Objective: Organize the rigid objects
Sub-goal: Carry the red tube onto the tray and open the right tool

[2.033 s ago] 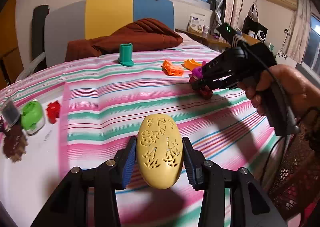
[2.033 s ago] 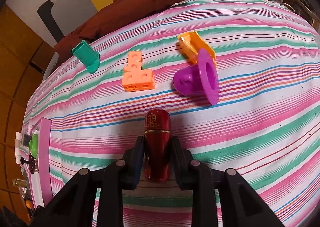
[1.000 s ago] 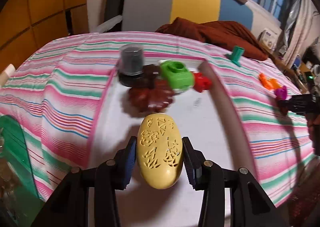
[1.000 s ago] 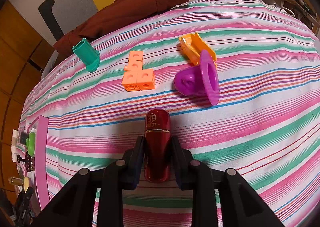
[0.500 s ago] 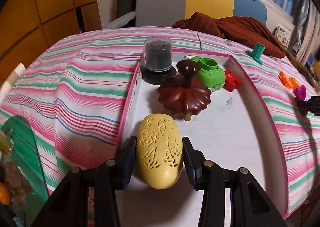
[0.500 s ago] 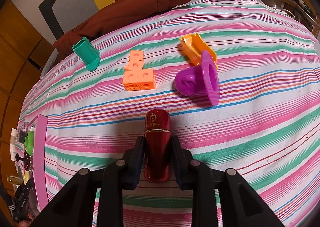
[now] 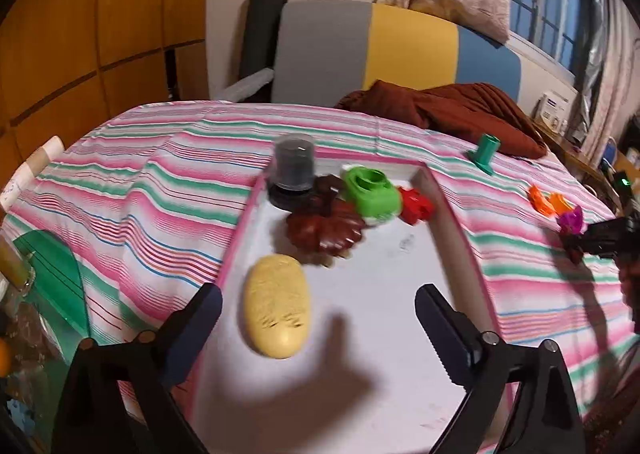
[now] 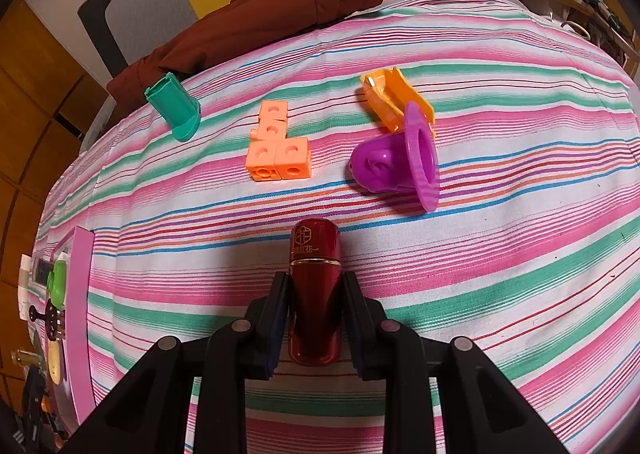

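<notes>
Released within the last half second, the yellow perforated oval (image 7: 277, 306) is now seen lying free on the white floor of the pink-rimmed tray (image 7: 460, 222), where a moment ago it was pinched between the pads. The jaws of the left gripper (image 7: 318, 308) have just been opening and are spread wide; the oval lies between them, nearer the left finger, and is touched by neither pad. Just ahead of the oval, a dark brown scalloped piece (image 7: 326, 228), a green block (image 7: 372, 194), a red piece (image 7: 416, 206) and a dark cylinder (image 7: 294, 170) are clustered at the tray's far end.

A dark red capsule-shaped bottle (image 8: 315, 294) is pinched upright between the pads of the right gripper (image 8: 316, 306), unchanged from before. Ahead of it on the striped cloth (image 8: 520, 234) lie a purple funnel-shaped piece (image 8: 400, 162), an orange clip (image 8: 394, 98) touching it, salmon linked cubes (image 8: 276, 150) and a teal peg (image 8: 174, 106).
</notes>
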`<action>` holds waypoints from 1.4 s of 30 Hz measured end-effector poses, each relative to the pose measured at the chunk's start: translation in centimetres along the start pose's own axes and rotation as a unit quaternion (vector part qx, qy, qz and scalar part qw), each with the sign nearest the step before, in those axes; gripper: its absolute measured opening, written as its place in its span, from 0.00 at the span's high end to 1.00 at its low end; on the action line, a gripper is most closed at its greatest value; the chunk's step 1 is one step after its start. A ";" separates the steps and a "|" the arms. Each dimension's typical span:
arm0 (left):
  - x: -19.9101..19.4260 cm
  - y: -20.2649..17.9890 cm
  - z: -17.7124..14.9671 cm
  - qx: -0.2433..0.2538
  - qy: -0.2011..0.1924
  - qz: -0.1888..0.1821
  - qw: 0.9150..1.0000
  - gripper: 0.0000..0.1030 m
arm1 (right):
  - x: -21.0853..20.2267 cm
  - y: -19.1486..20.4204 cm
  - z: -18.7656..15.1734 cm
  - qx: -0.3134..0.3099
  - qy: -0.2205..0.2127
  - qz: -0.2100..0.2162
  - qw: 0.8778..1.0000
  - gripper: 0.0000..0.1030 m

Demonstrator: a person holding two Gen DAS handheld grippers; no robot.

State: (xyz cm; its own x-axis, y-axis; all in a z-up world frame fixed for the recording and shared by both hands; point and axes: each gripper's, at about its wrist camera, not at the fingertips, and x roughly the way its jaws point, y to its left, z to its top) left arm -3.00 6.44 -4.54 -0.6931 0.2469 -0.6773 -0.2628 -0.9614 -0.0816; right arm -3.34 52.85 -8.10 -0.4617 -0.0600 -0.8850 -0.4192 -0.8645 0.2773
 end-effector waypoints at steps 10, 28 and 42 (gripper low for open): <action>-0.8 -2.5 -1.7 0.010 0.025 -0.028 0.999 0.04 | -0.4 1.6 -0.8 -0.032 0.003 -0.001 0.999 0.75; -2.5 -2.6 -1.8 0.013 -0.005 -0.039 0.999 0.01 | -2.1 8.6 -4.0 -0.153 -0.049 0.000 0.987 0.75; -3.5 -0.2 -2.1 -0.014 -0.018 -0.033 0.999 0.01 | -5.5 19.6 -8.2 -0.227 -0.050 0.107 0.967 0.75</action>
State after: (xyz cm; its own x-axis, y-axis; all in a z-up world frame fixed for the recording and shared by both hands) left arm 0.95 5.52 -3.70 -0.6981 0.3141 -0.6434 -0.2908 -0.9456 -0.1460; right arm -2.58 32.15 -0.92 -0.5820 -0.2340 -0.7788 0.0709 -0.9687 0.2380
